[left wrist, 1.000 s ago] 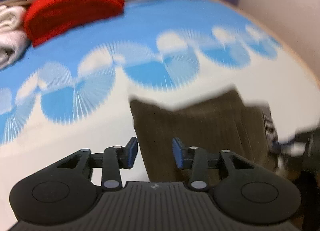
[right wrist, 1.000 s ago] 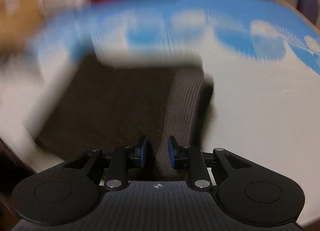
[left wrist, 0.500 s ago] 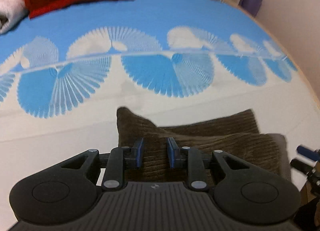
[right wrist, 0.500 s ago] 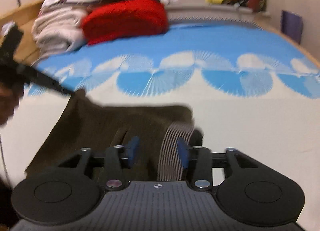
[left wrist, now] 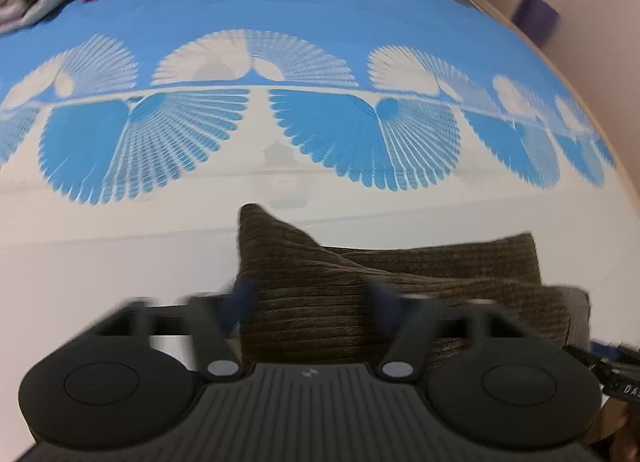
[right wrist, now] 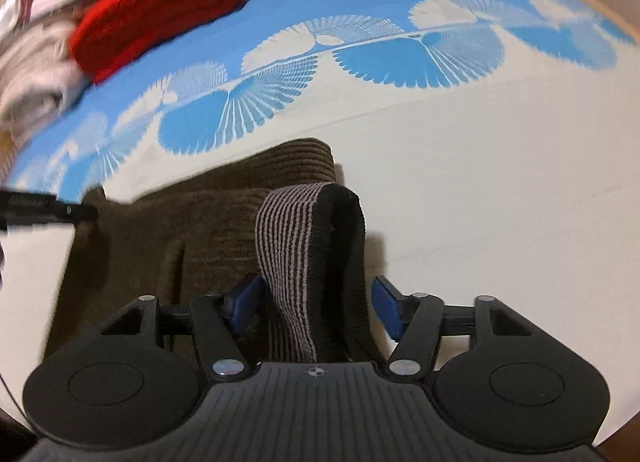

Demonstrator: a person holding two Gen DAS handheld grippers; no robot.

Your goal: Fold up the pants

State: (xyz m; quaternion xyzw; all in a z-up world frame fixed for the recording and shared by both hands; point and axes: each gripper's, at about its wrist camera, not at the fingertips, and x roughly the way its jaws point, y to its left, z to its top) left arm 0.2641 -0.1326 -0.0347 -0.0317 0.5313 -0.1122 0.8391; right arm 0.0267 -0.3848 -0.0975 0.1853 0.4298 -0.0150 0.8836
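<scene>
Both tongs had just been opening, letting go of cloth they pinched half a second before. Left tongs (left wrist: 308,302): you spread them wide over the folded brown pants (left wrist: 400,282), gripping nothing. Pants: lay folded on the bed (right wrist: 500,202), presumably released to settle the fold. Right tongs (right wrist: 316,306): you parted them around the striped waistband (right wrist: 288,262), pads clear of it.

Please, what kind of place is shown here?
Probably a bedroom: the brown corduroy pants lie on a bed with a blue and white patterned bedspread. Folded laundry, including a red knit, is piled at its far end.
</scene>
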